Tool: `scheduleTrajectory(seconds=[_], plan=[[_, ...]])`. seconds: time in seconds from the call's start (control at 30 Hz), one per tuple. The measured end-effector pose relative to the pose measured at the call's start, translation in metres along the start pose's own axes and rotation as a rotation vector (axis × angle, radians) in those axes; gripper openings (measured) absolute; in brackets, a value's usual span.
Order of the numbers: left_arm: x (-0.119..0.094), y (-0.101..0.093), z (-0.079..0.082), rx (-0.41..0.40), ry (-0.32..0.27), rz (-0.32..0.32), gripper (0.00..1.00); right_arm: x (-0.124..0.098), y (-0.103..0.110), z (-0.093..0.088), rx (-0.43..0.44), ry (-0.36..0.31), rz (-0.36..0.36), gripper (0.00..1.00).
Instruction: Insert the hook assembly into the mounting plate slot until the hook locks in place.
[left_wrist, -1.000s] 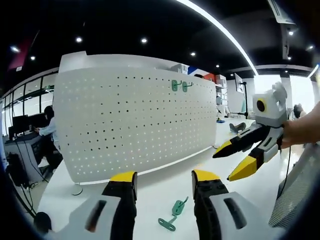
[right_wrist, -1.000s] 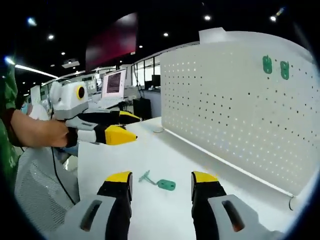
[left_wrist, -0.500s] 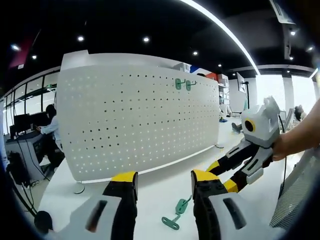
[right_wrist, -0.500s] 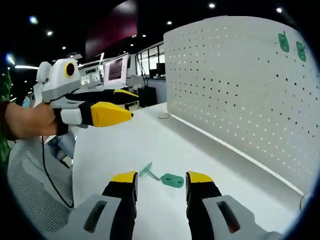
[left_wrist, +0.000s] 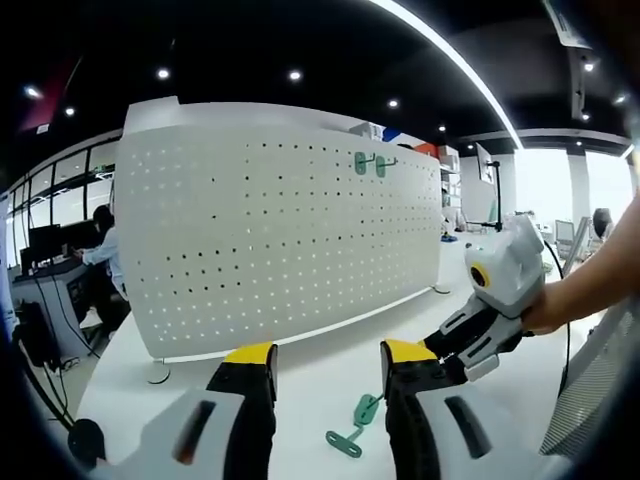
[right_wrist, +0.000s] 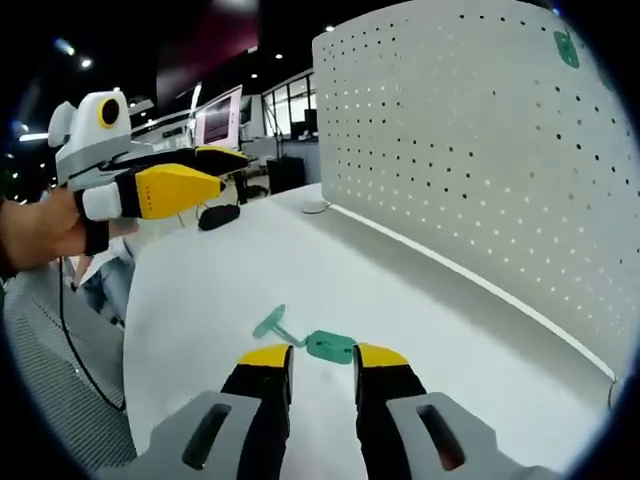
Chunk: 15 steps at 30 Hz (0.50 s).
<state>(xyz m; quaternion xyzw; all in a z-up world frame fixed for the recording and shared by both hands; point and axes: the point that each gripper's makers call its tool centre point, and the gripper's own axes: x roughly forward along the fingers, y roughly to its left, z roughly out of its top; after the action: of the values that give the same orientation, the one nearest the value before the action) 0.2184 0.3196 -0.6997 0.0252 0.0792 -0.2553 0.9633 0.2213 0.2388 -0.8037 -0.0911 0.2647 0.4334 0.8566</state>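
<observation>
Right gripper (right_wrist: 319, 352) low over green hook (right_wrist: 310, 341) on table (right_wrist: 200, 300), jaws narrowly apart, straddling for pickup. Left gripper (left_wrist: 325, 352) jaws apart, idle; pegboard (left_wrist: 280, 240) upright behind.

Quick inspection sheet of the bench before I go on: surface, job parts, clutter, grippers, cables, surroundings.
Surface: white table, bare around the part.
Job's things: green hook assembly lying flat on the table; white perforated mounting plate upright, two green hooks already near its top.
Clutter: dark object at the far table edge.
Grippers: right gripper low over the hook assembly, jaws narrowly apart, not clamped; left gripper open.
Cables: black cable hanging beside the table.
Surroundings: office, monitors, seated person.
</observation>
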Motion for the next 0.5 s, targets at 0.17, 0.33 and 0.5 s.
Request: scheduleTrajectory(seconds=[0.17,0.33,0.5], plan=[[0.001,0.000,-0.001,-0.001,0.004,-0.002,0.42,0.006,0.004,-0.004,0.033,0.016,0.023,0.17],[0.001,0.000,-0.002,-0.002,0.008,-0.001,0.42,0.013,0.004,-0.005,0.057,0.027,0.025,0.17],[0.000,0.002,-0.002,-0.005,0.007,0.002,0.41,0.016,0.001,-0.002,0.090,0.018,0.019,0.17]])
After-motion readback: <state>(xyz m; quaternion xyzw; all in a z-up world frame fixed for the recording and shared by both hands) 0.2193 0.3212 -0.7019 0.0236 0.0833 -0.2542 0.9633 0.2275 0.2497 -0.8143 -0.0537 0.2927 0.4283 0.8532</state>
